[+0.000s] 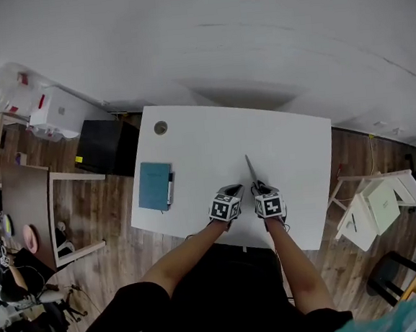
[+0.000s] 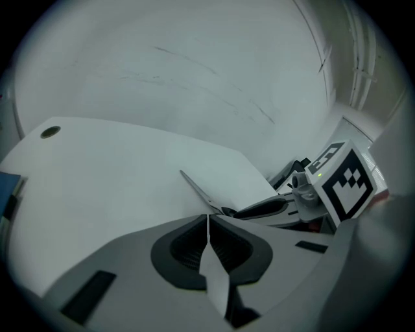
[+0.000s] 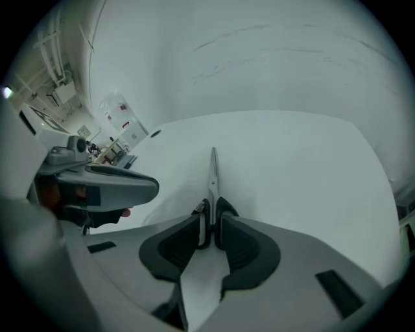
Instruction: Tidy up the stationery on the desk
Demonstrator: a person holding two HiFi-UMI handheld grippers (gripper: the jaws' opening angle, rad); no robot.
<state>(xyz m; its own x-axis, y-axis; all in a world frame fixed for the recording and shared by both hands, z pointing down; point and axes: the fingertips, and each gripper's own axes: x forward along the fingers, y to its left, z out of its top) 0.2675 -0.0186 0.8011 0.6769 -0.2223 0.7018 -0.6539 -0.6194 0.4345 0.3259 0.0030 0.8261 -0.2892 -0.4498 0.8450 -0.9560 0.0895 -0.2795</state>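
Scissors [image 3: 212, 175]: slim silver blades closed, black handles, clamped in R hand-held gripper [image 3: 209, 222]; L hand-held gripper [image 2: 207, 222] pinched together, empty

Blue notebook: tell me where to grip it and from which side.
Probably its left long edge, coming low from the desk's left side with the empty left claw. The blue notebook lies flat, that edge sits near the desk's rim, a dark pen lies along its right edge, and the right claw holds scissors.

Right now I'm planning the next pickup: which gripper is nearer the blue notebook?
Left. The left gripper sits right of the notebook; the right gripper, holding scissors, is farther right.
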